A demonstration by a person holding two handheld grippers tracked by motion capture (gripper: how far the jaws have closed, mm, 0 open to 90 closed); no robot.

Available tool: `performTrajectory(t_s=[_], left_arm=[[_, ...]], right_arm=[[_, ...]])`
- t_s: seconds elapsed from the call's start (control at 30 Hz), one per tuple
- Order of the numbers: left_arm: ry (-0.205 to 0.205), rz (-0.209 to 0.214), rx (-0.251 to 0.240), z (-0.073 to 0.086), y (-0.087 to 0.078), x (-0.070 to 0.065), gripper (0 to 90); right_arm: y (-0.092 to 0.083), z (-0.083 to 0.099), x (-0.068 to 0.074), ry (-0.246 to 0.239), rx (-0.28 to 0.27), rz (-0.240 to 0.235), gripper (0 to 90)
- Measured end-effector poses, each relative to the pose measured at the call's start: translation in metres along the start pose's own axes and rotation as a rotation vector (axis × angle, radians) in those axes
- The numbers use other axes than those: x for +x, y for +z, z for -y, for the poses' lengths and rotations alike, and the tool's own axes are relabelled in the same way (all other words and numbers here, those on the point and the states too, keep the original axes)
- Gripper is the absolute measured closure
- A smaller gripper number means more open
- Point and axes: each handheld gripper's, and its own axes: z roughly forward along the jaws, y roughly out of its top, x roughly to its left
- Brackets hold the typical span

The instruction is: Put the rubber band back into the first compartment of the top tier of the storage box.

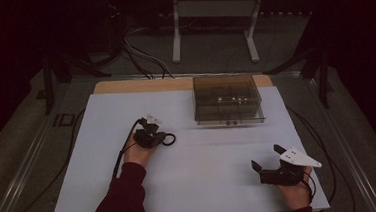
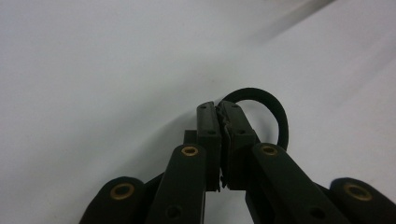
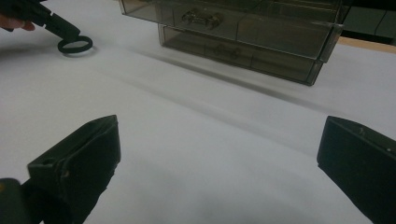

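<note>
High view: dim, with a dark vignette toward the edges — only the white bench is evenly lit. Gripper views: brighter; soft shadows; near jaws slightly blurred, the light probably from overhead.

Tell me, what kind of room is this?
Probably a lab or recording workspace rather than a home. A person works at a white-covered table with a handheld gripper in each hand, beside a smoky plastic drawer unit. Cables trail across the dark floor near a metal stand.

High view looks down over the white table — both gripper views skim it close, sharing the black ring.
</note>
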Motion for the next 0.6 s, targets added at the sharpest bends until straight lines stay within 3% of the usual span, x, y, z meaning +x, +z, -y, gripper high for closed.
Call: performTrajectory(t_s=[0.17,0.6], left_arm=[[-0.007,0.005,-0.020,-0.003,-0.006,-0.001,88.7],[0.024,0.018,-0.059,-0.022,-0.025,-0.008,88.6]], right_arm=[[0.000,0.000,0.000,0.001,0.000,0.000,0.0],[0.000,0.000,0.000,0.002,0.000,-0.001,0.0]])
